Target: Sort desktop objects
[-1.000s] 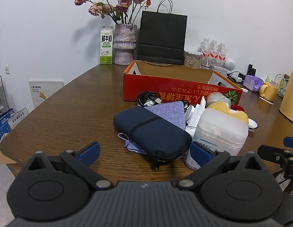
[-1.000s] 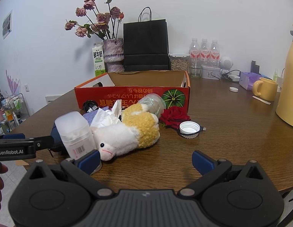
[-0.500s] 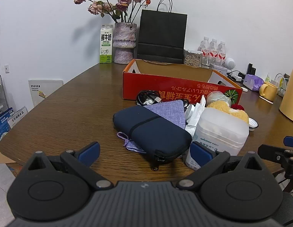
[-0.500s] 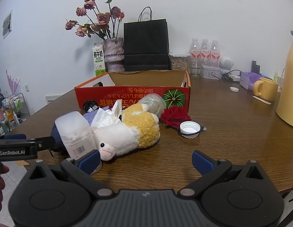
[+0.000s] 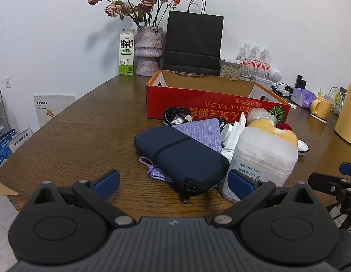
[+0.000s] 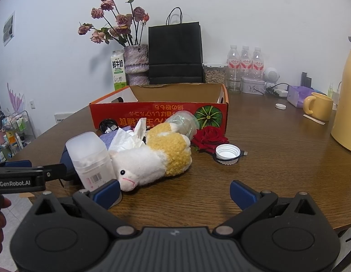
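Observation:
A pile of loose objects lies in front of an open red cardboard box (image 5: 198, 106) (image 6: 157, 112). In it are a navy zip pouch (image 5: 180, 156), a purple cloth bag (image 5: 200, 131), a frosted cotton-swab tub (image 5: 261, 158) (image 6: 89, 156), crumpled tissue (image 6: 127, 137), a white-and-yellow plush sheep (image 6: 157, 156), a red rose (image 6: 209, 136), a white bottle cap (image 6: 227, 154) and a black cable (image 5: 175, 115). My left gripper (image 5: 173, 182) is open just short of the pouch. My right gripper (image 6: 174, 192) is open near the sheep's head. Neither holds anything.
At the back stand a milk carton (image 5: 126, 52), a flower vase (image 5: 148, 52), a black paper bag (image 5: 193, 45) and water bottles (image 6: 244, 63). A yellow mug (image 6: 319, 108) and a yellow thermos (image 6: 347, 90) are at the right. The table edge (image 5: 39, 158) curves near at the left.
The left wrist view has shifted very slightly. Both grippers stay open and the objects have not moved.

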`<state>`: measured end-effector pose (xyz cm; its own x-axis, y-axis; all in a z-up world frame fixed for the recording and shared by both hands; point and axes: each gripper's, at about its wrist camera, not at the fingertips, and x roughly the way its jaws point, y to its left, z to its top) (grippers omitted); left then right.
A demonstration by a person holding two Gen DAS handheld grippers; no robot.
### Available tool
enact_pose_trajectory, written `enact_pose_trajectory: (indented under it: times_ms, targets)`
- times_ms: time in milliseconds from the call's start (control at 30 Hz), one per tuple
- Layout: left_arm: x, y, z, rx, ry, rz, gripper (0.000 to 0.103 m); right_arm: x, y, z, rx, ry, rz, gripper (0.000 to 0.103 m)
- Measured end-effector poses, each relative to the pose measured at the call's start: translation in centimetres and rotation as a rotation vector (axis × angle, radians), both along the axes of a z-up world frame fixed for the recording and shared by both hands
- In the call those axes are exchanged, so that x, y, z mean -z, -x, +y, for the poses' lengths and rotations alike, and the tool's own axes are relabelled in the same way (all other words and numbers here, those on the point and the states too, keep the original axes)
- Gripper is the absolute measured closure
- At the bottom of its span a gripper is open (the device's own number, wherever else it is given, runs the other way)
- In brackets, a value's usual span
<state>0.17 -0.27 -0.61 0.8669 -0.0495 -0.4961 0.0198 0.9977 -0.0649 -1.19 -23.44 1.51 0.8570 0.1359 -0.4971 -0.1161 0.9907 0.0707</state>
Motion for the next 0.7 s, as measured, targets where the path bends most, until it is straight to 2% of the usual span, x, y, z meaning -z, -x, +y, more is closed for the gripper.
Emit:
enact_pose_trajectory:
  times_ms: [700]
  targets:
    - [0.09, 0.1, 0.0, 0.001, 0.0, -0.001, 0.0, 0.23, -0.13, 0.13, 0.0, 0.0, 0.001, 0.0]
